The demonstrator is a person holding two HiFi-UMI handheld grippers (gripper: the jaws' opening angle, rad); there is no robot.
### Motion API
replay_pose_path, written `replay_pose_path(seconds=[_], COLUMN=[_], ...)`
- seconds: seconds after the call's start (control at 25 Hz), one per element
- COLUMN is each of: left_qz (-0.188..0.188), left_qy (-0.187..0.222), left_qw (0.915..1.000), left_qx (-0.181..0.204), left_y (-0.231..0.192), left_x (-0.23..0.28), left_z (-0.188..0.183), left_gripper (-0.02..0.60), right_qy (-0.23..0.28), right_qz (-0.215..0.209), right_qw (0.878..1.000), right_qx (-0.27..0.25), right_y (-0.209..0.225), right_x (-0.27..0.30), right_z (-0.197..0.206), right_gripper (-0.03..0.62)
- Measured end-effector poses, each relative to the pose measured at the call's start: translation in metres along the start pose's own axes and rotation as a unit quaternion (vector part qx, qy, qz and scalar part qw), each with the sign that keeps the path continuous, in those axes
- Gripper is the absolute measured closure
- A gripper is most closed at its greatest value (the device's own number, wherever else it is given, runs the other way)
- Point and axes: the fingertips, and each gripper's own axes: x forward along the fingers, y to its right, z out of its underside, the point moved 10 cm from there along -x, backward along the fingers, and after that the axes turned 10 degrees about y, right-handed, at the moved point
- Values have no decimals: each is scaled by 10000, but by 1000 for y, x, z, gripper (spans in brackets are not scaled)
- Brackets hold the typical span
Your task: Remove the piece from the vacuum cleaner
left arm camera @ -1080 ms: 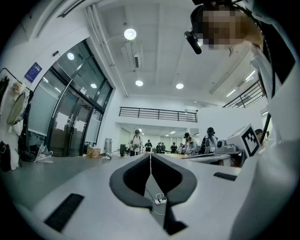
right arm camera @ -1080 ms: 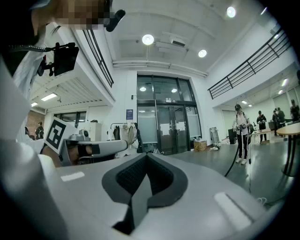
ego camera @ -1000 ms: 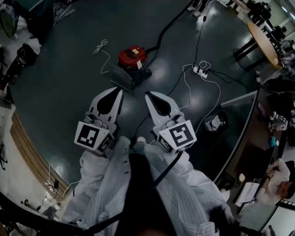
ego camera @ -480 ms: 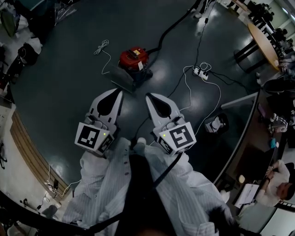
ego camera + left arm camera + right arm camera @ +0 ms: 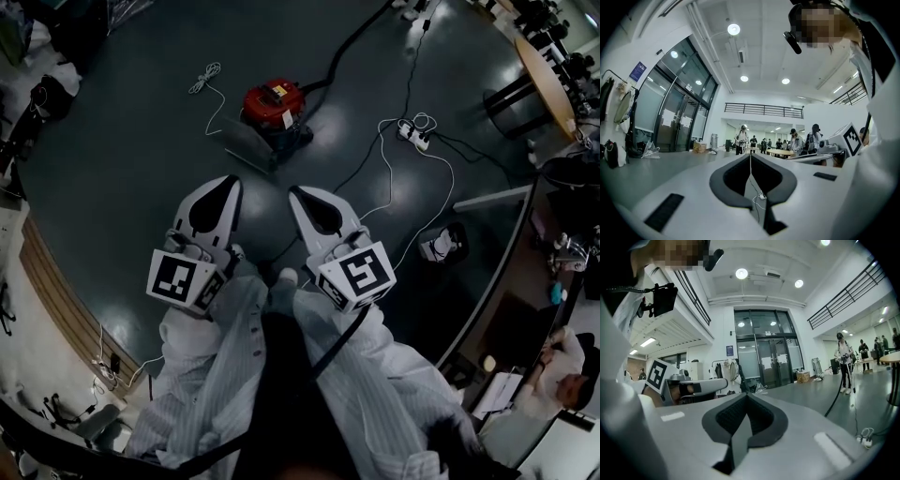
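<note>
I held my left tongs [image 5: 223, 186] and right tongs [image 5: 303, 195] clenched empty, the red vacuum cleaner [image 5: 273, 105] well ahead; approaching and opening them probably came next.

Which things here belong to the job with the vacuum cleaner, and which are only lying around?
For the job:
red vacuum cleaner
black hose
left gripper and right gripper, both shut, empty

Lying about:
power strip
coiled white cable
round table

We are seeing a dim head view, with glare on the floor [image 5: 122, 159]; ceiling lamps [image 5: 733, 29] are lighting the edge-bent gripper views.
</note>
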Motion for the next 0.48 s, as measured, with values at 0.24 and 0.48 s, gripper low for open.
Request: replay_pose_path(seconds=[0.24,0.48], left_qz=[171,892], left_qy=[-84,-339], left_qw=[9998,9954], left_qx=[12,-104], left_y=[-63,-179], left_x=[49,118], left_z=[15,25], left_gripper=[572,572], right_qy=[-103,-145], right_qz=[222,914], right_qw=[9997,9956], right_qx=[62,175], right_y=[35,61], right_x=[65,181], right_z=[17,37], right_gripper=[602,602])
